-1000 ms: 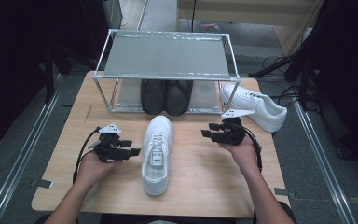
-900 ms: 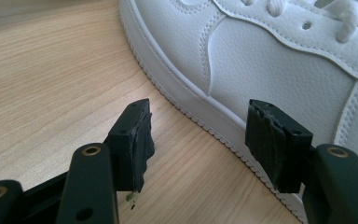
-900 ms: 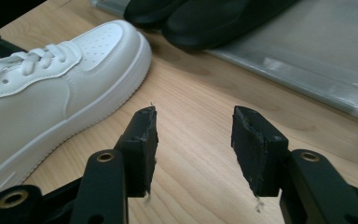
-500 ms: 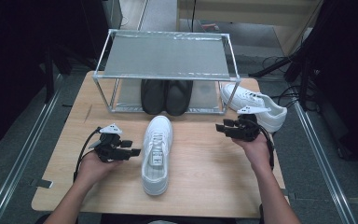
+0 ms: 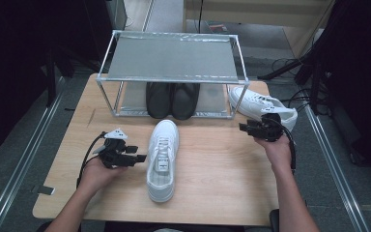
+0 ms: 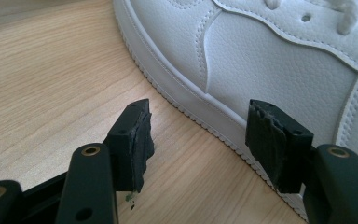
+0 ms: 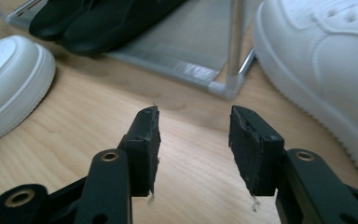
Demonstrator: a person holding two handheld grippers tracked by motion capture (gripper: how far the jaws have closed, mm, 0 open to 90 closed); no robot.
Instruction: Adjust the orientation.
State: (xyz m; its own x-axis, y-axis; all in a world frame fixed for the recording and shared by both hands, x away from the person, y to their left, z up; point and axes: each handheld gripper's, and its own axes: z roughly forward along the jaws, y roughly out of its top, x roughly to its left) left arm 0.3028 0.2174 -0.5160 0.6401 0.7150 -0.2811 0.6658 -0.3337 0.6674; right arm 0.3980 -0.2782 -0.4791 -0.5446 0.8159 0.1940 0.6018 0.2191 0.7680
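- Four shoes are on the counter (image 5: 222, 174): two white, two black.
- One white shoe (image 5: 162, 157) lies in the middle of the counter, toe towards the far side, just right of the left tongs (image 5: 140, 158).
- The second white shoe (image 5: 261, 104) sits at the far right, outside the rack, just beyond the right tongs (image 5: 243, 127).
- The pair of black shoes (image 5: 172, 99) stands side by side on the lower level of the metal rack (image 5: 171, 58) at the far side; the rack's upper shelf is bare.
- The rack's right front leg (image 7: 235, 42) stands between the black pair and the far white shoe, directly ahead of the right tongs.
- The left tongs stand apart with nothing between them; in the left gripper view one black pad (image 6: 275, 140) sits close against the sole edge of the middle shoe (image 6: 261, 60), the other over bare wood.
- The right tongs are apart and have just been narrowing, with only bare counter between them.
- The right gripper view shows the toe of the middle shoe (image 7: 7, 79) at its left and the far shoe (image 7: 326, 65) at its right, a low angle the high view lacks.
- The high view alone shows both forearms and the cables trailing from the grippers.
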